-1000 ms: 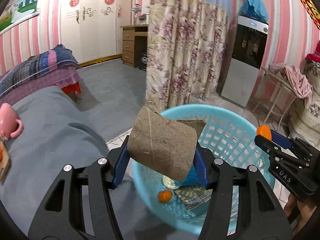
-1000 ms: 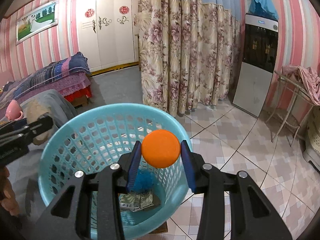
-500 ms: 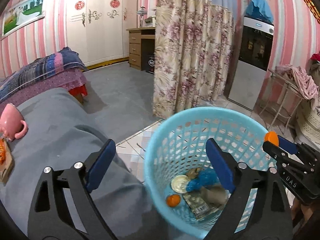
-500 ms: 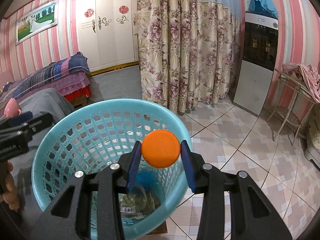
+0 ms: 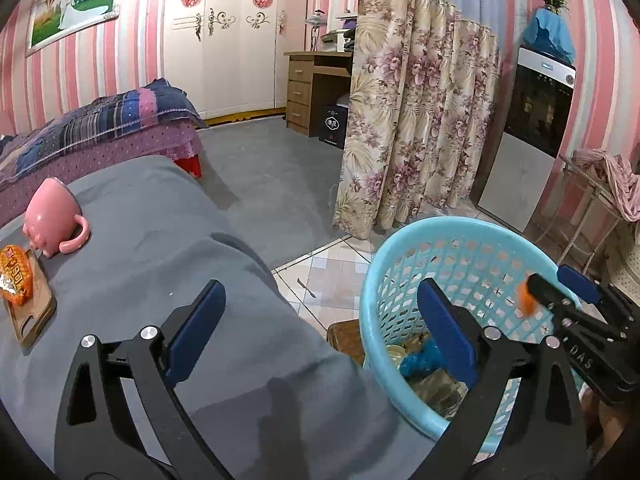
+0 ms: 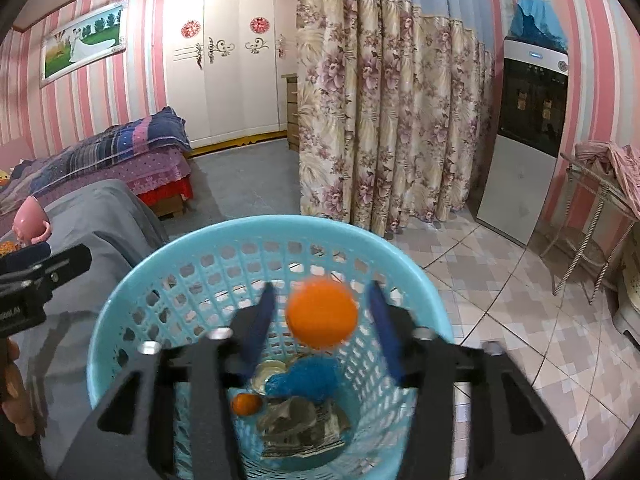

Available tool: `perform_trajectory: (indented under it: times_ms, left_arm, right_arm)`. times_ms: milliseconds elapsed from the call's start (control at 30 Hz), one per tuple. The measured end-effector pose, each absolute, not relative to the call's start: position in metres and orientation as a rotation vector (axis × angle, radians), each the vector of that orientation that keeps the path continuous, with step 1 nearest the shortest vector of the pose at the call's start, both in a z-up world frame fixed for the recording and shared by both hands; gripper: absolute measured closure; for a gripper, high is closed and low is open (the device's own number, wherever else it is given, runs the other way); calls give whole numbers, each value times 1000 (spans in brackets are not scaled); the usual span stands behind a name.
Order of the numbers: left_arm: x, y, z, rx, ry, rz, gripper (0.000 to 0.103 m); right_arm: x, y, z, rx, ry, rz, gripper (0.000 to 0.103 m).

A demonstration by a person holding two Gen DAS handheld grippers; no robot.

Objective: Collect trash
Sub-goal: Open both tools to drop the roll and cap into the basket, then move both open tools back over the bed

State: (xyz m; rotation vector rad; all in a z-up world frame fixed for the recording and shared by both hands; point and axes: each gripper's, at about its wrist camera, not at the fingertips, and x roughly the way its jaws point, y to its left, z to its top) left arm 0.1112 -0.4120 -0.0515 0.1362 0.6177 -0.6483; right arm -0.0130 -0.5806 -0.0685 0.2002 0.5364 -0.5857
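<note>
Both sets of jaws have just been opening: the left gripper (image 5: 320,328), emptied of its brown roll, stands wide apart over the grey-covered bench (image 5: 152,248), while the right gripper (image 6: 320,320) releases the orange ball (image 6: 322,313), now loose above the blue basket (image 6: 132,320).

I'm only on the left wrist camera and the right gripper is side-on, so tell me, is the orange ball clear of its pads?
Observer: Yes. The right gripper has just been opening its jaws; the ball sits between them with a gap on each side.
Operator: Is it over the basket?
Observer: Yes, within the basket rim's outline, above the blue scrap.
Operator: Anything else down there?
Observer: A small orange piece beside crumpled wrappers.
</note>
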Motion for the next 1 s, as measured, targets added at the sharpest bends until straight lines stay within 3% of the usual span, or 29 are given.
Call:
perform_trajectory:
  times_ms: [300,1000]
  left_arm:
    - [118,-381,-38,110,600,-611,8]
    - [166,-242,4,70,555,-370,6]
  right_arm:
    - [-4,-566,-63,175,541,-611,7]
    - [57,-484,-29,170,484,-454,6]
